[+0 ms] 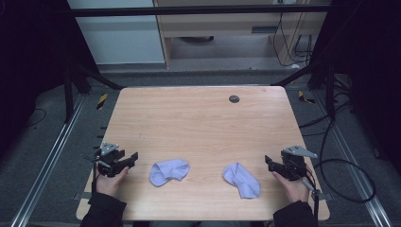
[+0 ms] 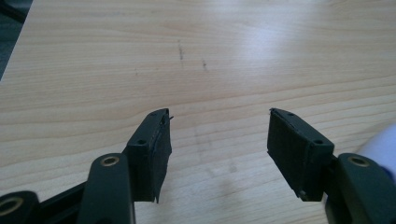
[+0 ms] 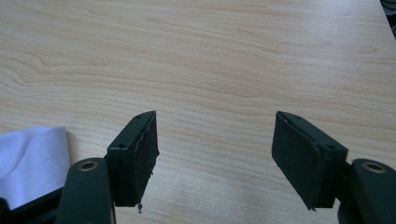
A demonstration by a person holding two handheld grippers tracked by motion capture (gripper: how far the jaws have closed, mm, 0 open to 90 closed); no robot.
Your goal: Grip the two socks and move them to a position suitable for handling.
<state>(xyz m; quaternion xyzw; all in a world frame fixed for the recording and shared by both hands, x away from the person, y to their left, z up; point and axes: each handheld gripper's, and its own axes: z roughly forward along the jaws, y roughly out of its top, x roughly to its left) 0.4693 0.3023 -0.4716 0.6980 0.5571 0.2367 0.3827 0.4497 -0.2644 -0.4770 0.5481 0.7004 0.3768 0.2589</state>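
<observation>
Left sock (image 1: 169, 172): lies flat on the table (image 1: 198, 118) near the near edge, left of centre; its long axis runs roughly along that edge, one end curled toward the near-left.
Right sock (image 1: 241, 180): lies flat near the near edge, right of centre; its long axis slants from the upper left to the near right, the wider end toward the near edge.
Gap: the two socks lie apart, bare wood between them.
Left gripper (image 1: 133, 158): near the table's left edge, just beside the left sock, pointing right toward it; jaws spread, nothing between them. In the left gripper view (image 2: 219, 135) bare wood lies between the pads, and a pale bit of sock (image 2: 380, 144) shows at the right edge.
Right gripper (image 1: 268, 162): near the right edge, pointing left toward the right sock; jaws spread, nothing held. In the right gripper view (image 3: 215, 135) a sock corner (image 3: 30, 158) shows at the left.
Around: a dark round hole (image 1: 234, 99) near the far edge, well apart from the socks.
In the way: nothing lies between either gripper and its sock.
Count: two socks, two grippers, one hole.
</observation>
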